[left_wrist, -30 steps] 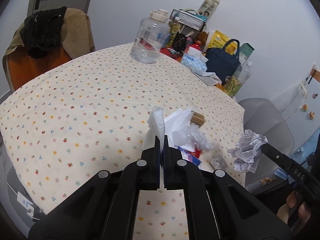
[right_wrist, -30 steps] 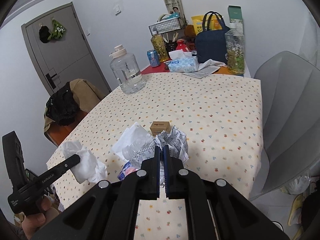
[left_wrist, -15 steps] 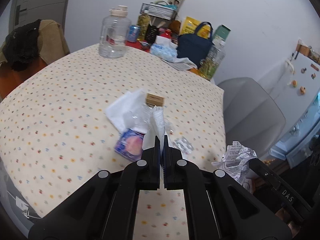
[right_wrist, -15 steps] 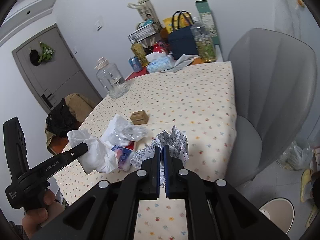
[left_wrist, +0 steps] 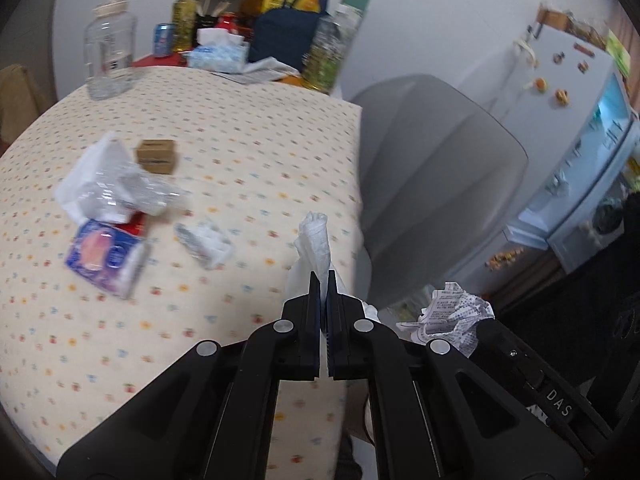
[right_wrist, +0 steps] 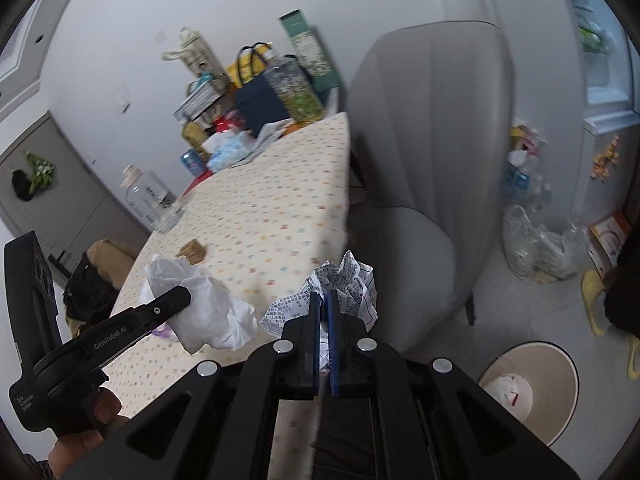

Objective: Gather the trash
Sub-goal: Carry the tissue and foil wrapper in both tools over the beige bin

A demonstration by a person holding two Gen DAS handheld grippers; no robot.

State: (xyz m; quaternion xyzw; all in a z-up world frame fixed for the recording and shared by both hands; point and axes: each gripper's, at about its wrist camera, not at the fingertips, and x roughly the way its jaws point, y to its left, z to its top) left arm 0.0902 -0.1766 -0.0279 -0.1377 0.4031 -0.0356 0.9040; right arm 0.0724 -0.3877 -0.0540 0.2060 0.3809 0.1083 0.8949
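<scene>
Two clamped loads: tissue [left_wrist: 314, 236] left, crumpled receipt [right_wrist: 340, 284] right.

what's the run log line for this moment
left gripper: shut on white tissue | right gripper: shut on crumpled receipt | bin: lower right

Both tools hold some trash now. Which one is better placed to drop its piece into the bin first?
Probably the right tool. Its crumpled receipt hangs past the table edge, near the beige bin on the floor. The left tool, holding the white tissue, is farther left.
</scene>
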